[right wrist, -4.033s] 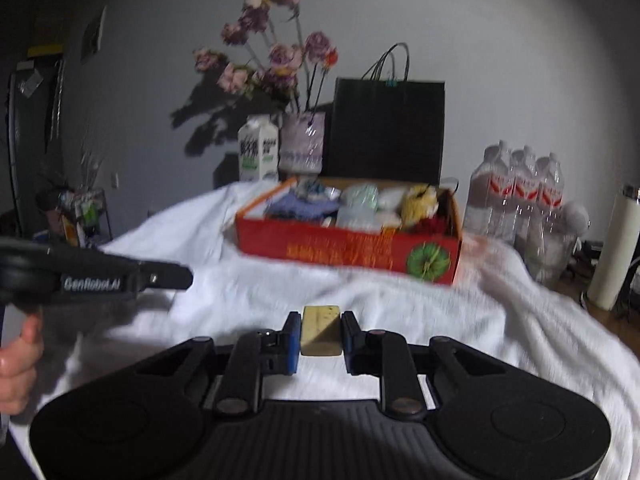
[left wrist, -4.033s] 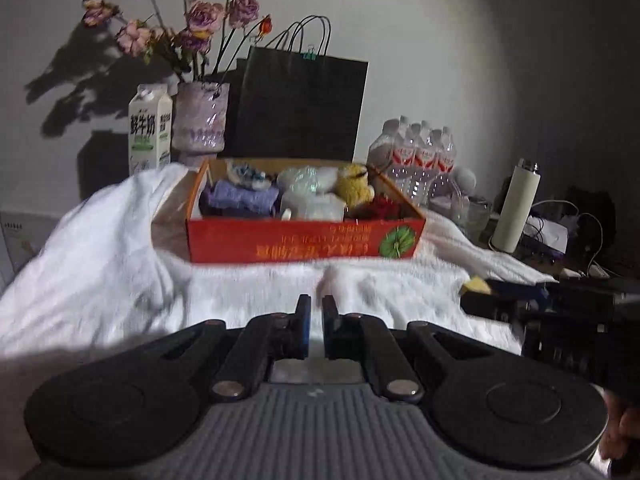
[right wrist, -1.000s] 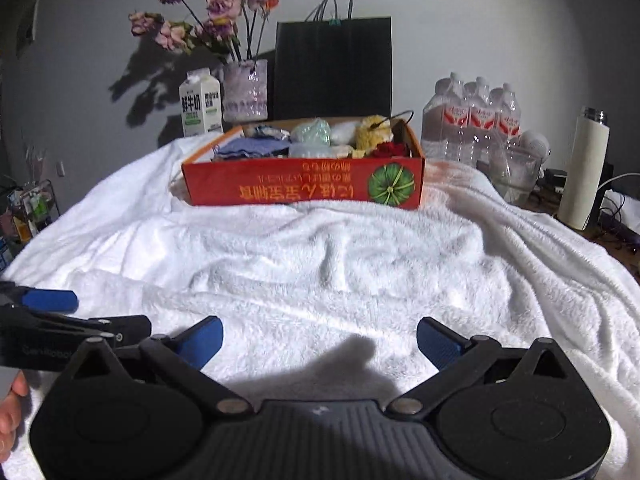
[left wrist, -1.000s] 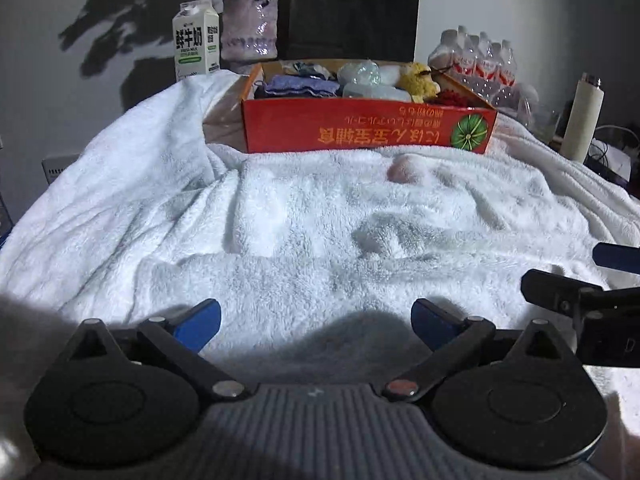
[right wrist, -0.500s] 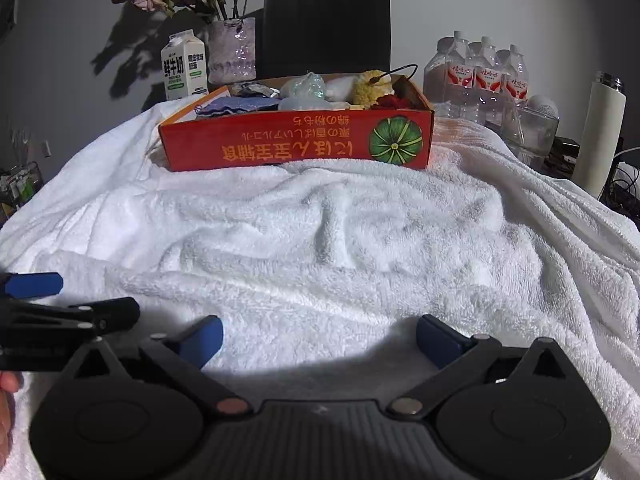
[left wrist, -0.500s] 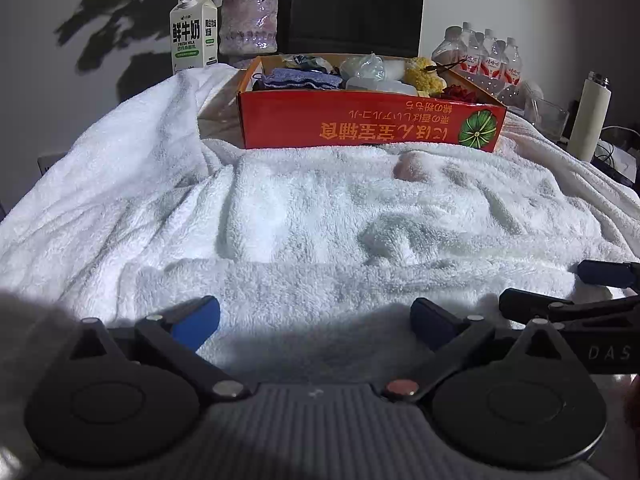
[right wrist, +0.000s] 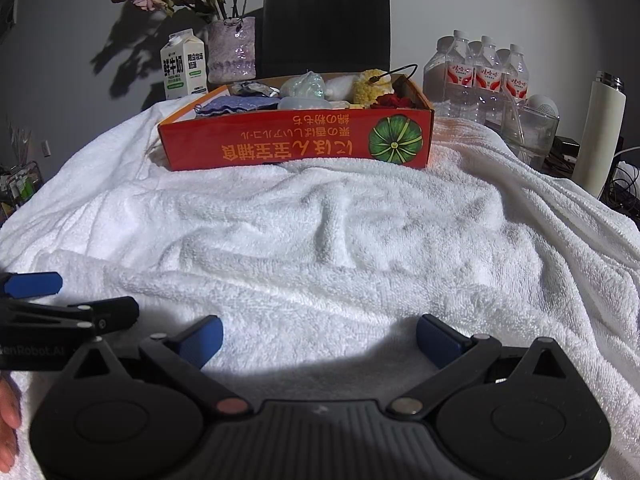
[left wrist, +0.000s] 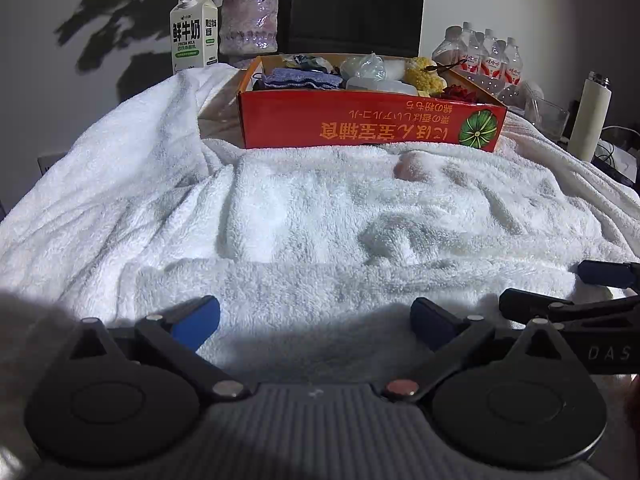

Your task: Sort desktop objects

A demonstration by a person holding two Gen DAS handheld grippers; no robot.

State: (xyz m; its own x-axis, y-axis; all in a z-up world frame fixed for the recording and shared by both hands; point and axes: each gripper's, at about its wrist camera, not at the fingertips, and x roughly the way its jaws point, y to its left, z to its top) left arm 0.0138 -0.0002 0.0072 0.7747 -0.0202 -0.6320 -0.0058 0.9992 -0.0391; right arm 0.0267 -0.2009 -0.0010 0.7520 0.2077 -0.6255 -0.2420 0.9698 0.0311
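Bare towel [right wrist: 320,240] ahead, box [right wrist: 296,142] beyond — seemingly full

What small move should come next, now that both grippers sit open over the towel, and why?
Probably none beyond pulling back to rest: the left gripper and right gripper are open and empty, the white towel shows no loose item in either view, and the objects already sit in the red box. A pinkish lump under the towel may deserve a look.
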